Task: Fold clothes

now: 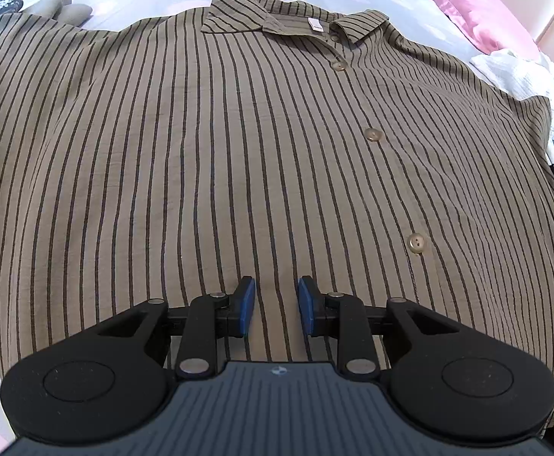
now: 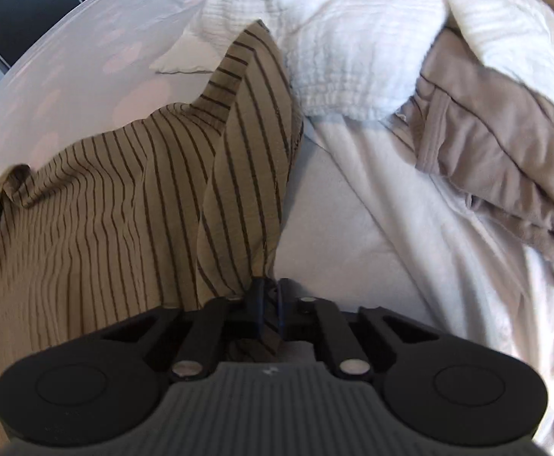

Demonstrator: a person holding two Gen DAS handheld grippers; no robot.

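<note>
Right wrist view showed my right gripper clenched on the striped shirt sleeve; my left gripper hovered released. Next, I judged, folding the sleeve inward.

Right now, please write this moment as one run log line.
left gripper: open above striped shirt | right gripper: shut on shirt edge
</note>
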